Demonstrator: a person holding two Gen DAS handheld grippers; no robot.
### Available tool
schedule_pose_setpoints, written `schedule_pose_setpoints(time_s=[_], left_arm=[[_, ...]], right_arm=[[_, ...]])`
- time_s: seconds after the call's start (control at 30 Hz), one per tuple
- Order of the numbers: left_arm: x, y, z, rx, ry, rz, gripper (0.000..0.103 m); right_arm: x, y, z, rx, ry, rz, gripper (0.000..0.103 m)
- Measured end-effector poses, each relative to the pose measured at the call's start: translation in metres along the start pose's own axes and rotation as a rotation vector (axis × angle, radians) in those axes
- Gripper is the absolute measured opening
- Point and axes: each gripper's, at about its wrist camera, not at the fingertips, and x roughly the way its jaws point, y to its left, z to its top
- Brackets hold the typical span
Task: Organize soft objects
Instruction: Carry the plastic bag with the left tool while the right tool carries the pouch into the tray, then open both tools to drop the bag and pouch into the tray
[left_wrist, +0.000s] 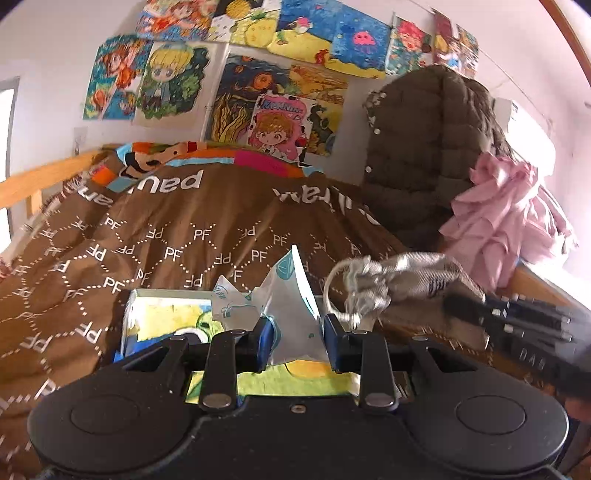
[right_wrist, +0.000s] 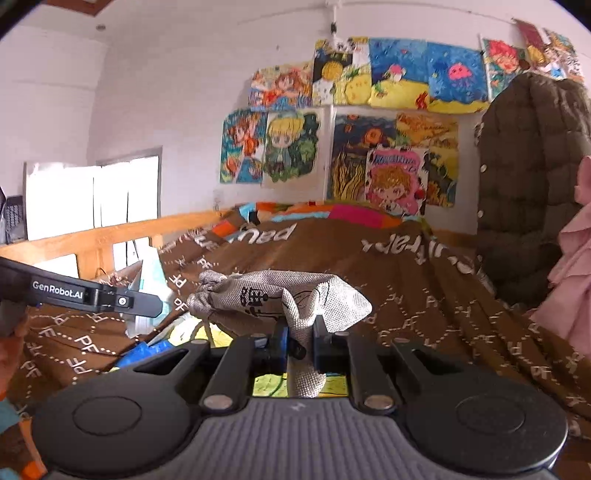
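Note:
My left gripper (left_wrist: 297, 338) is shut on a crinkled white plastic wrapper (left_wrist: 291, 295) with pale green print, held above a colourful box (left_wrist: 162, 317) on the brown bedspread. My right gripper (right_wrist: 299, 343) is shut on a grey woven drawstring pouch (right_wrist: 280, 295) with black characters, which droops to both sides of the jaws. In the left wrist view the pouch (left_wrist: 391, 284) and the right gripper's black body (left_wrist: 517, 321) reach in from the right. The left gripper's arm (right_wrist: 85, 293) shows at the left of the right wrist view.
A brown "PF" patterned bedspread (left_wrist: 177, 243) covers the bed, with a wooden rail (right_wrist: 110, 236) at left. A dark quilted jacket (left_wrist: 424, 147) and pink ruffled cloth (left_wrist: 506, 214) hang at right. Colourful drawings (left_wrist: 258, 74) cover the wall.

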Motion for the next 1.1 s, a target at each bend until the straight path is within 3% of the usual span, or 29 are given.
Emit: schedule_pose_setpoints(time_s=[0.17, 0.3, 0.43, 0.5, 0.8, 0.97, 1.03, 1.1], left_arm=[[0.033, 0.055, 0.001, -0.012, 0.024, -0.005, 0.032], [0.054, 0.105, -0.015, -0.030, 0.095, -0.006, 0.032], [0.073, 0.148, -0.035, -0.076, 0.168, 0.012, 0.032], [0.079, 0.161, -0.040, -0.084, 0.178, -0.015, 0.031], [0.097, 0.154, -0.043, -0.010, 0.223, -0.087, 0.031], [0.115, 0.147, -0.044, 0.022, 0.330, -0.113, 0.030], [0.121, 0.143, -0.046, 0.040, 0.345, -0.105, 0.030], [0.124, 0.141, -0.049, 0.045, 0.351, -0.107, 0.031]], right_arm=[[0.066, 0.048, -0.001, 0.009, 0.070, 0.025, 0.014], [0.110, 0.080, -0.013, 0.043, 0.144, 0.028, 0.014], [0.139, 0.094, -0.025, 0.066, 0.222, -0.006, 0.014], [0.147, 0.096, -0.029, 0.073, 0.260, -0.022, 0.014], [0.157, 0.097, -0.036, 0.049, 0.389, -0.067, 0.015], [0.162, 0.104, -0.043, 0.008, 0.449, -0.065, 0.017], [0.164, 0.104, -0.046, -0.008, 0.456, -0.072, 0.021], [0.167, 0.100, -0.049, 0.020, 0.457, -0.076, 0.031]])
